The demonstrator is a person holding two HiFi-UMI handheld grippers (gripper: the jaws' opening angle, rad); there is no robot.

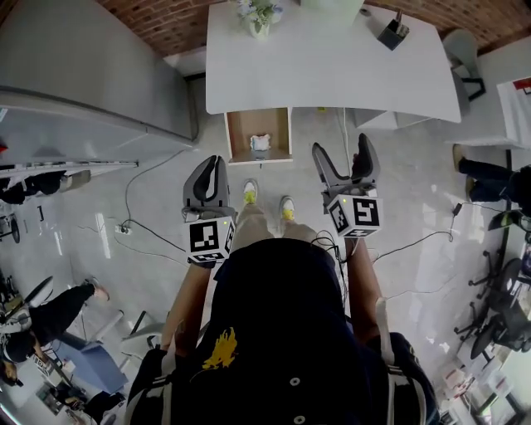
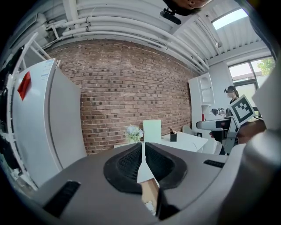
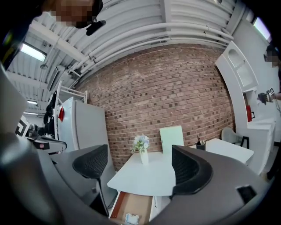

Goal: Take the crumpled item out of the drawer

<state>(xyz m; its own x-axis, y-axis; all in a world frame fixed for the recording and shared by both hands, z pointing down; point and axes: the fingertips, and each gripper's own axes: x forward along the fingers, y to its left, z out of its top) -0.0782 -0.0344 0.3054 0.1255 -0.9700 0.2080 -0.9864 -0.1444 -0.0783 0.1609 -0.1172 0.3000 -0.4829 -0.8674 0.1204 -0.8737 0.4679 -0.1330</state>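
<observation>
The crumpled item (image 1: 260,143) lies on the floor of the open drawer (image 1: 233,133), about midway across and clear of both side walls. It is a small whitish wad, paper or tissue by the look, though it is too small to tell for sure. I judge it very light and soft. It should give under pressure rather than slip, and there is nothing in it to break. The best hold is probably across its bulk at the middle, from above, closing gently until the wad compresses. A pinch on a loose edge could let it unfold or tear. The room on either side should let jaws go down without scraping the wooden walls. The drawer is pulled out from under the near edge of the white surface (image 1: 332,66), which carries a vase (image 1: 258,15) of flowers and a pen holder (image 1: 392,33) at its far side. Both claws hang over the floor on the near side of the drawer, touching nothing. The left claw (image 1: 212,164) is pressed together with nothing between its pads, and its own view shows only a sliver of drawer below them. The right claw (image 1: 343,156) is spread wide and empty, a little to the right of the drawer. Being spread, it seems the readier of the two to reach in. The person's shoes (image 1: 250,193) stand between the claws, and a fridge (image 1: 83,75) stands off to the left.
</observation>
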